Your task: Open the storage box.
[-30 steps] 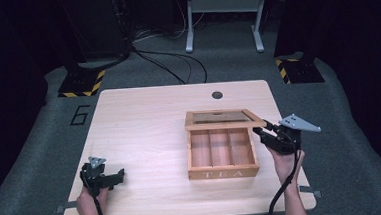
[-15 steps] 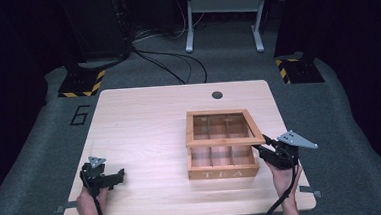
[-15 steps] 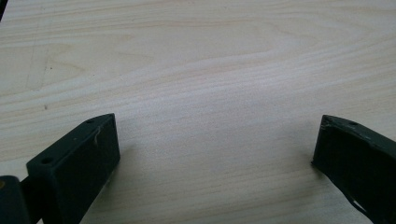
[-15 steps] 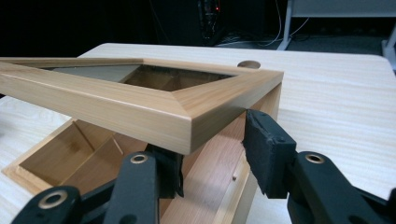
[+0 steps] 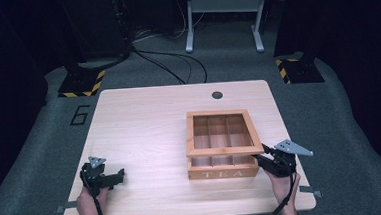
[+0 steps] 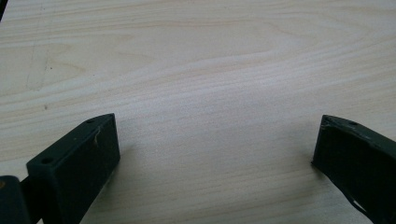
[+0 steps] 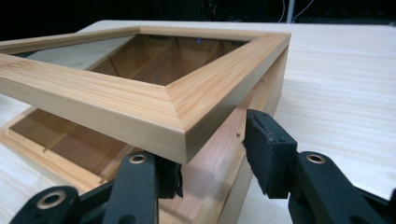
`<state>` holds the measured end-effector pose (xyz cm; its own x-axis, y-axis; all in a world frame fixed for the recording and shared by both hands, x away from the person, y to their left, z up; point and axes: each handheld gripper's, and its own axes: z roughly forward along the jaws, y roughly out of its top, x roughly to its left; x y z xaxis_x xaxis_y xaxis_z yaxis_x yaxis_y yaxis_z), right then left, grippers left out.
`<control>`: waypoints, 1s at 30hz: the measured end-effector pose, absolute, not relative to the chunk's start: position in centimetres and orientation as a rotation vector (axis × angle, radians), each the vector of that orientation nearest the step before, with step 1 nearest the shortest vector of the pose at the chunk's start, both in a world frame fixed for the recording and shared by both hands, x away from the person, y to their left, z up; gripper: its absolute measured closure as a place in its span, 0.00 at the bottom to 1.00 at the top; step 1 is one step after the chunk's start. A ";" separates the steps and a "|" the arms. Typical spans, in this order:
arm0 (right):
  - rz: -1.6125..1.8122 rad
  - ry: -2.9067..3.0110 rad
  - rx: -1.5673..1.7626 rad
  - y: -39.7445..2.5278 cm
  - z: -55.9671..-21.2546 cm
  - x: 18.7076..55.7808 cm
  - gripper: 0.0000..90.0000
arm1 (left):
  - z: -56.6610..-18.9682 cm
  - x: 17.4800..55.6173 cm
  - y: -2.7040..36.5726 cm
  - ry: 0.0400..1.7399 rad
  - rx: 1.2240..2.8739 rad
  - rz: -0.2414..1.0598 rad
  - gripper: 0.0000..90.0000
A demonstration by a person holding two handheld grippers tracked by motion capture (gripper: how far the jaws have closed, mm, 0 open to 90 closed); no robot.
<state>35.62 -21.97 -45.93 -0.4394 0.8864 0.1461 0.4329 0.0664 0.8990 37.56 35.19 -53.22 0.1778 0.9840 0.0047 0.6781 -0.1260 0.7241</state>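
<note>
— Where is the box you're working on?

— The light wooden tea box [image 5: 222, 155] with the glass-paned lid sits on the pale wooden table [image 5: 144, 125], in the right half, its front face with the lettering TEA near the front edge. Inside I can see wooden dividers forming compartments.

— And the lid?

— The wood-framed glass lid [image 7: 140, 79] is partly raised. From my right gripper view its front corner hangs above the box's base with a gap beneath, tilted up toward me.

— What is your right claw doing?

— My right gripper [image 5: 268, 162] is at the box's front right corner, close to the table's right edge. Its jaws are spread. In its own view one jaw is tucked under the lifted lid corner, over the base; the other jaw, with its black pad, stands outside the box's right wall. I cannot tell for certain whether the inner jaw touches the underside of the lid.

— And the left one?

— My left gripper [image 5: 113, 177] rests near the front left corner of the table, well apart from the box. Its jaws are spread wide, with bare wood grain between them and nothing held.
</note>
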 end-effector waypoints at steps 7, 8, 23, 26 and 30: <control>1.292 1.938 1.325 -21.9 -46.9 35.3 0.64 | -53.2 37.5 35.2 1.562 1.870 0.676 0.00; 1.285 1.939 1.331 -21.9 -47.0 35.3 0.63 | -53.2 37.6 35.2 1.562 1.868 0.677 0.00; 1.235 1.981 1.392 -22.3 -47.2 34.3 0.43 | -53.2 37.5 35.2 1.563 1.869 0.676 0.01; 1.199 2.033 1.411 -22.6 -47.4 33.6 0.29 | -53.2 37.5 35.2 1.563 1.868 0.677 0.01; 1.151 2.090 1.393 -22.7 -48.7 32.7 0.17 | -53.2 37.5 35.2 1.562 1.872 0.675 0.01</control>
<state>32.74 -22.69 -48.65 -0.4389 0.8897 0.1254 0.5818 0.1751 0.7943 37.54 35.17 -53.23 0.1773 0.9841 0.0045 0.6775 -0.1254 0.7248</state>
